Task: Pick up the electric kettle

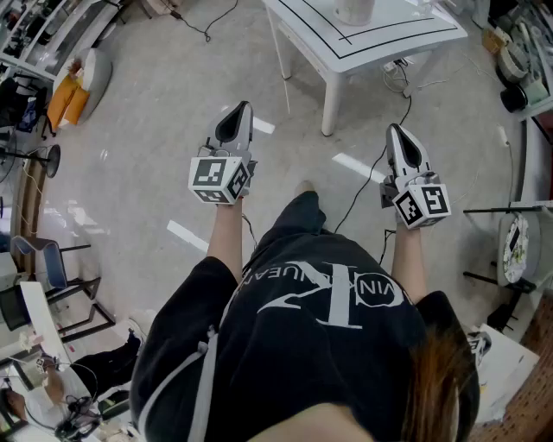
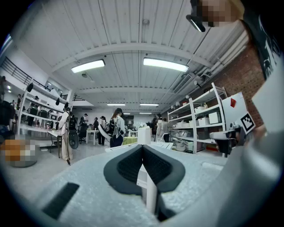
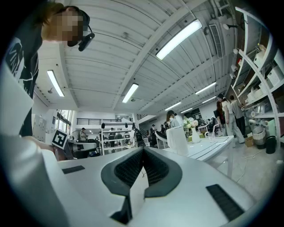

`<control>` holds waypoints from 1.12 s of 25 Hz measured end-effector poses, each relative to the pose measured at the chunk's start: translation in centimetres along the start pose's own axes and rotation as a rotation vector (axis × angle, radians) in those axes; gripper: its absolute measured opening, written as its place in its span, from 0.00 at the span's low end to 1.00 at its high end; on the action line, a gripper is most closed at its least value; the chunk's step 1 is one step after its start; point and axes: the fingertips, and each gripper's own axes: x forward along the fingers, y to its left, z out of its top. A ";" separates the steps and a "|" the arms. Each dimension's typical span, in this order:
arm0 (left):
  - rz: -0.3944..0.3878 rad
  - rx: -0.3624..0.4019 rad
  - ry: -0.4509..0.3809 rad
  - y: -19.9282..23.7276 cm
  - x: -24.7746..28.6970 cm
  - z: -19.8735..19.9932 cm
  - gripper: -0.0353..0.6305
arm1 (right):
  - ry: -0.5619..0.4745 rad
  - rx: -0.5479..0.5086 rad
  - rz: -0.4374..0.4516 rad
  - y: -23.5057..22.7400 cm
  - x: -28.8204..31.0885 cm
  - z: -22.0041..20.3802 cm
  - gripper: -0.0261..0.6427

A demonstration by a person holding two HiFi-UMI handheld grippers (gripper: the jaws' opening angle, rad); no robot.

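The white electric kettle [image 1: 352, 10] stands on a white table [image 1: 406, 39] at the top of the head view, cut off by the frame edge. My left gripper [image 1: 243, 105] and right gripper [image 1: 394, 128] are held level over the floor, well short of the table, both pointing toward it. The left gripper view shows the kettle [image 2: 143, 135] far ahead, just above the left gripper's [image 2: 142, 146] touching tips. In the right gripper view the kettle [image 3: 176, 139] stands on the table [image 3: 213, 148], right of the right gripper's [image 3: 143, 149] closed tips. Nothing is held.
A black cable [image 1: 363, 194] runs across the floor from under the table. Shelves [image 2: 202, 119] line the right side, and a fan stand [image 1: 518, 246] is close at the right. Desks and a chair [image 1: 43, 259] stand at the left. Several people [image 2: 116, 126] stand far off.
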 end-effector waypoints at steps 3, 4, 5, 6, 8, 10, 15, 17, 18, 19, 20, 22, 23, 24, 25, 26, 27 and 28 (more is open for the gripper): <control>-0.005 -0.001 -0.007 -0.3 0.2 0.1 0.07 | -0.004 0.000 -0.005 -0.2 -0.2 0.0 0.04; -0.007 -0.001 -0.008 -0.4 0.2 0.1 0.07 | -0.004 0.000 -0.006 -0.2 -0.3 -0.1 0.04; -0.009 -0.001 -0.008 -0.5 0.3 0.1 0.07 | -0.003 0.000 -0.006 -0.2 -0.3 -0.2 0.04; -0.011 -0.001 -0.007 -0.5 0.3 0.1 0.07 | -0.002 0.000 -0.007 -0.2 -0.4 -0.3 0.04; -0.012 -0.004 -0.004 -0.5 0.3 -0.1 0.07 | 0.002 0.001 -0.008 -0.2 -0.4 -0.5 0.04; -0.009 -0.008 -0.002 -0.3 0.2 -0.1 0.07 | 0.004 0.001 -0.006 -0.1 -0.2 -0.5 0.04; -0.004 -0.013 -0.001 -0.3 0.2 -0.1 0.07 | 0.005 -0.006 0.002 -0.2 -0.2 -0.5 0.04; -0.002 -0.016 -0.002 -0.1 0.2 -0.2 0.07 | 0.011 -0.010 0.003 -0.2 0.0 -0.6 0.04; -0.001 -0.019 -0.002 0.0 0.2 -0.3 0.07 | 0.014 -0.008 0.003 -0.1 0.1 -0.7 0.04; -0.001 -0.021 0.000 0.1 0.1 -0.4 0.07 | 0.015 -0.004 0.002 -0.1 0.2 -0.8 0.04; -0.001 -0.025 0.003 0.2 0.2 -0.6 0.07 | 0.014 0.004 -0.001 -0.2 0.3 -0.8 0.04; -0.006 -0.034 0.013 0.3 0.7 -1.0 0.07 | 0.009 0.021 -0.004 -0.6 0.7 -0.7 0.08; -0.011 -0.037 0.017 0.3 1.2 -1.1 0.07 | 0.010 0.024 -0.006 -0.8 1.0 -0.7 0.13; -0.018 -0.039 0.020 0.4 1.8 -1.3 0.07 | 0.013 0.024 -0.010 -1.1 1.3 -0.7 0.15; -0.025 -0.040 0.021 0.6 2.4 -1.3 0.07 | 0.016 0.023 -0.013 -1.5 1.7 -0.8 0.16; -0.031 -0.040 0.021 0.9 3.1 -1.4 0.07 | 0.019 0.024 -0.017 -1.8 2.3 -0.8 0.18; -0.036 -0.040 0.021 1.2 3.9 -1.4 0.07 | 0.019 0.029 -0.021 -2.3 3.1 -0.8 0.19; -0.039 -0.042 0.021 1.6 4.9 -1.4 0.07 | 0.019 0.038 -0.028 -2.7 3.9 -0.9 0.20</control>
